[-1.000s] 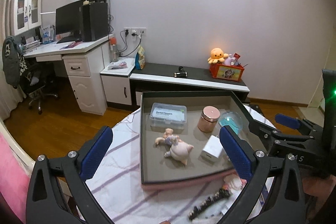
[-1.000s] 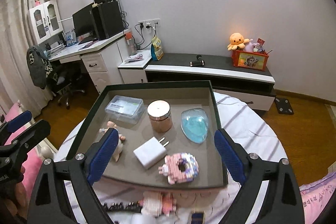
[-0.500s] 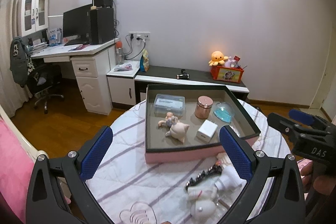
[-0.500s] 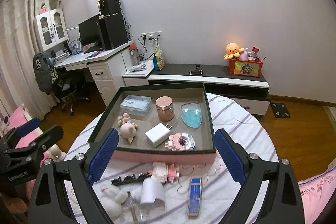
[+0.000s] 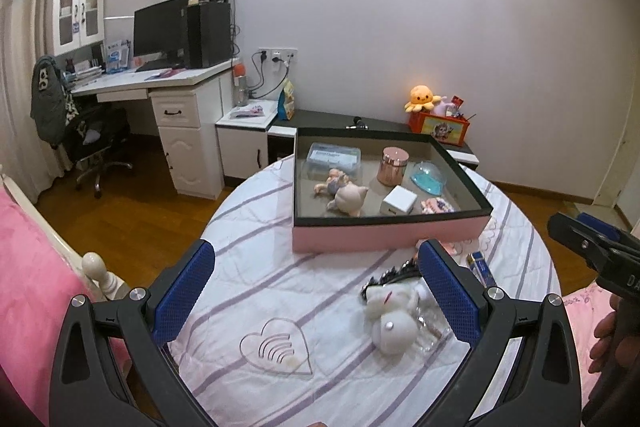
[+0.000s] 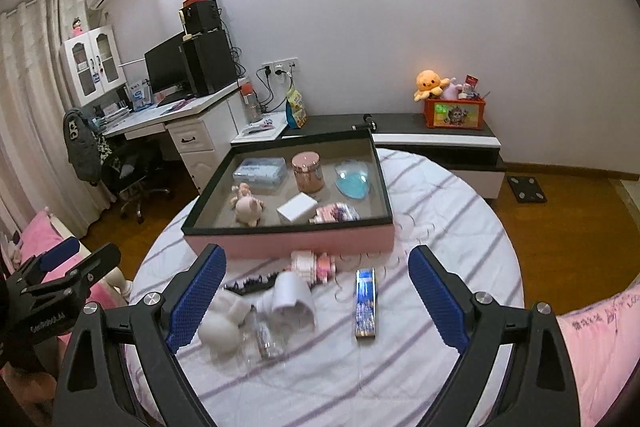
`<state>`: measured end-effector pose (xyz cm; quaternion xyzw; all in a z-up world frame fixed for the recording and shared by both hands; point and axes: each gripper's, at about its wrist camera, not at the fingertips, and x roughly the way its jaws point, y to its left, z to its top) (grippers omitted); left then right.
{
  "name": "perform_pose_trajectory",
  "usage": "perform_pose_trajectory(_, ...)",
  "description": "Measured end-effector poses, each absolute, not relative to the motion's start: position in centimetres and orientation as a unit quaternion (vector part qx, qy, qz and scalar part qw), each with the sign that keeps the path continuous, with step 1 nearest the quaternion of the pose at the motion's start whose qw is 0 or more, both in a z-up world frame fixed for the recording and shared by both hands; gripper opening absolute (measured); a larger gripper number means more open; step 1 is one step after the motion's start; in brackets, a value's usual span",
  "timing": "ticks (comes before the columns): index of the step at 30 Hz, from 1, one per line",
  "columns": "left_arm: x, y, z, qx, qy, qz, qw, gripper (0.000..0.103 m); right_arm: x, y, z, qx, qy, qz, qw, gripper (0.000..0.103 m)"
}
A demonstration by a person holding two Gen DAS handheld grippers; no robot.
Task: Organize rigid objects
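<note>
Now, with both tongs, left (image 5: pixel 316 291) and right (image 6: pixel 318 297), wide and empty, drop squarely over the blue box (image 6: pixel 365 302) at lower centre, clearing the cup (image 6: pixel 291 301).

The tabletop (image 6: pixel 440 211) wears a white cloth with thin lilac stripes. The box (image 6: pixel 288 241) has pink sides, a black rim and a grey-brown floor. Inside sit a rose-gold jar (image 6: pixel 307 173), a translucent blue shell (image 6: pixel 353 182) and a white cube (image 6: pixel 297 208). Both tongs carry blue dimpled pads (image 6: pixel 196 301) on black frames.
</note>
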<state>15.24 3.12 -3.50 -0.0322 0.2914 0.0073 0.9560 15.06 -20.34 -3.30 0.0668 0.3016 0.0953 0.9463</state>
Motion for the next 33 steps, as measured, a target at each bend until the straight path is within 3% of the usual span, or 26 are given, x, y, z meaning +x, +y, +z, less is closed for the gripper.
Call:
perform_pose_trajectory(12, 12.8, 2.7, -4.9, -0.029, 0.304, 0.004, 0.952, 0.103, 12.9, -20.3, -4.9, 0.065, 0.319, 0.085, 0.942, 0.094)
perform_pose_trajectory(33, 15.1, 0.5, -8.6, -0.018, 0.357, -0.022, 0.934, 0.103, 15.0, -21.6, -7.9, 0.063, 0.36, 0.065, 0.928, 0.094)
